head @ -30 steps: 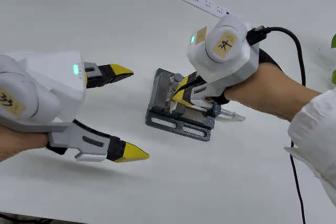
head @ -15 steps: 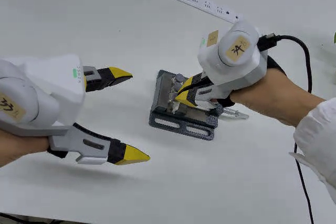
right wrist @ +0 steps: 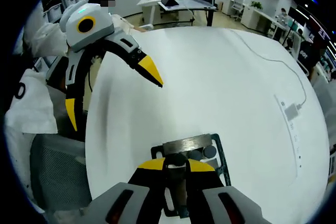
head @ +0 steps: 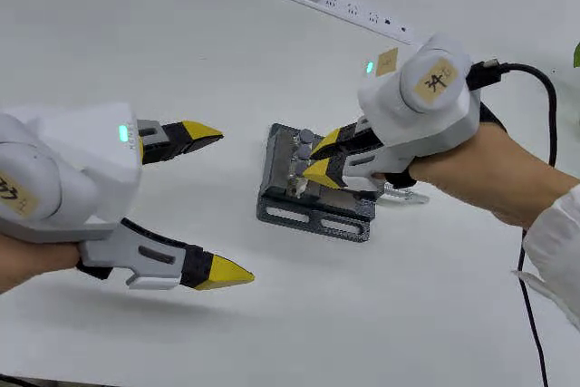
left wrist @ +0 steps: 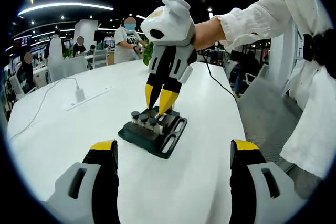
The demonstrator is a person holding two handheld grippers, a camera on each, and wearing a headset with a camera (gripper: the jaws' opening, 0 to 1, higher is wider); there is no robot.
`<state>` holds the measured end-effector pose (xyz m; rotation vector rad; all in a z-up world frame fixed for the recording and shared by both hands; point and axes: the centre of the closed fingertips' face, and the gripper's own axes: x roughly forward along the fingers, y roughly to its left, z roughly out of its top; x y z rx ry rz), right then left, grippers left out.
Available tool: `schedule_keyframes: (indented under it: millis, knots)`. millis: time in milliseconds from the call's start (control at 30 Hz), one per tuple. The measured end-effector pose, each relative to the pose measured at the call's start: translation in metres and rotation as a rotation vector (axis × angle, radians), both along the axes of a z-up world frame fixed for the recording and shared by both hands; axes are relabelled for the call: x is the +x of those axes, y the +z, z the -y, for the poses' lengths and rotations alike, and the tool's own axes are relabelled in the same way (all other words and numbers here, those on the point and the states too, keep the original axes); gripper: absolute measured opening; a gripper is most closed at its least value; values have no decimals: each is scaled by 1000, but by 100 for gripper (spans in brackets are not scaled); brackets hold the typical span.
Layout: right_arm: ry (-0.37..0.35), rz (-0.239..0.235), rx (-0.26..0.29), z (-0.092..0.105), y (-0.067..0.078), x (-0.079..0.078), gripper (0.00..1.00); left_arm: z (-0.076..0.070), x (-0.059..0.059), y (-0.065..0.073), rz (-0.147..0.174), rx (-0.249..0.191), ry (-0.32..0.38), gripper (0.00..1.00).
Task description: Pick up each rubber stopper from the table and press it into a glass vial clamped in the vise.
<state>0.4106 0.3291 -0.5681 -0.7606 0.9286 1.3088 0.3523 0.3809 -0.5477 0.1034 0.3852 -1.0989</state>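
A dark vise [head: 313,213] on the white table clamps three glass vials in a row, each topped with a grey rubber stopper [head: 306,136]. My right gripper [head: 314,159] reaches in from the right, its jaws nearly together at the row's near end. In the right gripper view the end stopper [right wrist: 176,159] fills the gap between the yellow fingertips [right wrist: 152,165], with two more stoppers [right wrist: 202,152] beside it. My left gripper [head: 216,203] hovers wide open left of the vise, holding nothing. The left gripper view shows the vise [left wrist: 169,139] ahead, with the right gripper [left wrist: 158,106] over the vials.
A white power strip [head: 337,1] with a plugged charger lies at the back of the table. The vise's screw handle [head: 405,195] sticks out to the right under my right hand. A black cable [head: 533,224] trails along the right side. People and desks stand in the background.
My right gripper has swung back to the right and flattened out, its tips staying at the vials. My left gripper stays open in about the same place.
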Motion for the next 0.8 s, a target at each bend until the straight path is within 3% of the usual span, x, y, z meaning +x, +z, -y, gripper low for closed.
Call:
schedule_keyframes:
  millis: [367, 567, 800]
  knots:
    - [-85, 3, 77, 21, 9, 5, 24, 0, 0, 1, 4, 13, -13, 89]
    - [-104, 11, 127, 30, 16, 1, 38, -1, 1, 2, 18, 35, -27, 94]
    - [-136, 17, 174, 44, 17, -5, 46, -3, 3, 1, 27, 66, -37, 97]
